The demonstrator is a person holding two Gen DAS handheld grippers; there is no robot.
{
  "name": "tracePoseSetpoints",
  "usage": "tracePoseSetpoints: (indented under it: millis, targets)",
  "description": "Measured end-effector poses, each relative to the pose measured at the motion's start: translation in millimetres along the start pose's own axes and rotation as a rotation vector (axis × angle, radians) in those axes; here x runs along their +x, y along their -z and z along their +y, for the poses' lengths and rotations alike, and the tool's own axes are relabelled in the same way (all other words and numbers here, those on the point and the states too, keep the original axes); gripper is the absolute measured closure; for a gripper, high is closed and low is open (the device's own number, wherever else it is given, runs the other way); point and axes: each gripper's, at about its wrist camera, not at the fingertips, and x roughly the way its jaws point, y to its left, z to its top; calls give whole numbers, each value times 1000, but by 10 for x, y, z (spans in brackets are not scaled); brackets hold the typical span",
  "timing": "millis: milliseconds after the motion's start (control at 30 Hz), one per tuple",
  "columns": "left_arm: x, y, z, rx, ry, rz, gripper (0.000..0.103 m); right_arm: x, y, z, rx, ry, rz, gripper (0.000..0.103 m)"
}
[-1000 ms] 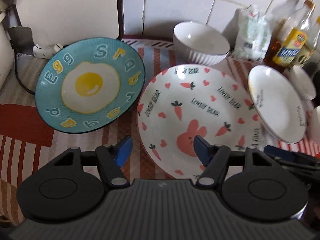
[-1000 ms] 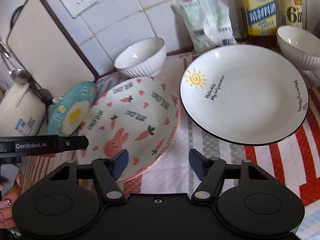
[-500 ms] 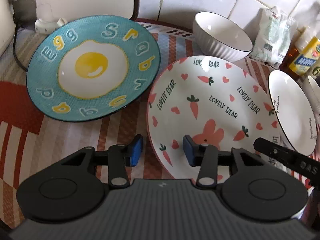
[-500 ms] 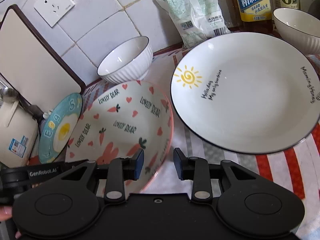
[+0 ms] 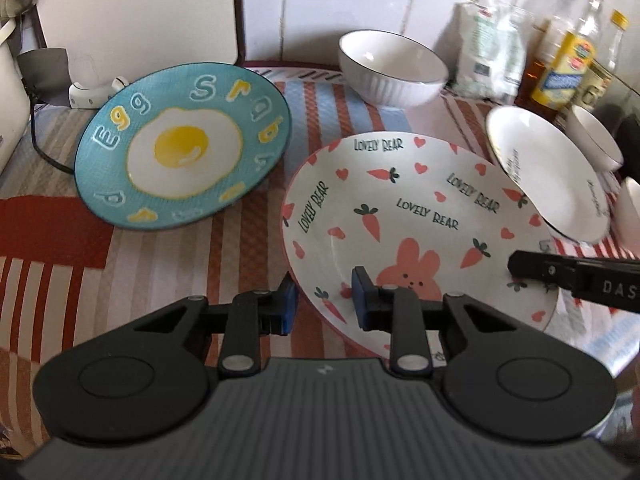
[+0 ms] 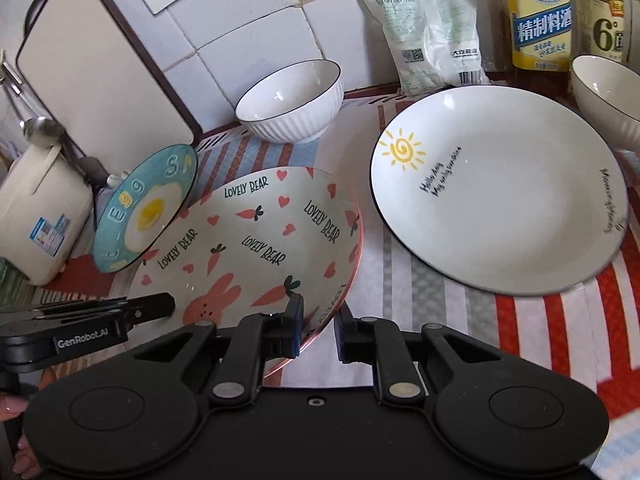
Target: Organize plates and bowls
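Pink-rimmed ceramic bunny plate (image 5: 416, 216) w/ carrots and "LOVELY BEAR" print is mid-counter on the striped cloth (image 5: 168, 256), tilted, its near edge raised. Both grippers are on its rim: left gripper (image 5: 323, 300) straddles the near-left edge, one blue pad under/outside, the other over the inside face, jaws narrowed around it, though I can't say for sure the pads are pressing. Right gripper (image 6: 319, 329) has the near-right edge between its jaws, gap small, looks clamped or v. close to it. Just left of it, edges nearly touching, sits the teal egg plate (image 5: 182, 146); to the right, a gap apart, the white sun plate (image 6: 496, 196). Behind, a ribbed white bowl (image 6: 290, 102) near the tiled wall; second bowl (image 6: 608, 100) at far right by the sauce bottles (image 6: 540, 16) and a salt bag (image 6: 430, 28). Cutting board (image 6: 100, 56) leans at back-left. Likely step: lift the bunny plate to stack it on another plate. Risks, as I judge: glazed rim is slick, pads grip only a thin lip, so uneven lift btwn the two hands could twist it out and drop it; swinging left could clip the egg plate, which is v. near; setting down hard on another plate could chip the glaze.
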Motion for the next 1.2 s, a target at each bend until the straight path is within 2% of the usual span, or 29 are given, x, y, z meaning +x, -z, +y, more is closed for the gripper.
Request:
tracePoseSetpoints:
  millis: [300,633,800,867,1033,1100,1200]
  targets:
    - [-368,318,-74,3,53,50,77,-393,283,11,-56,9,4,83]
    - [-265,429,-187,-21,99,89,77,-388,416,-210,-116,4,-44,83]
    - [-217,413,-176,-75,110,140,77,-353,424,-280,-126,-17,-47,83]
    - [-177,404,-180,-98,101,179,77,-342,427,-287,-125,-16,-46,83]
    - [-137,432,-294,-42,41,220,77,-308,450,-286,-112,5,-33,83]
    - [-115,396,-268,-59,39,253,78,-306,450,-278,-110,12,-24,83]
    - [-115,319,-253,-58,22,276,78,-306,451,-246,-128,52,-3,81]
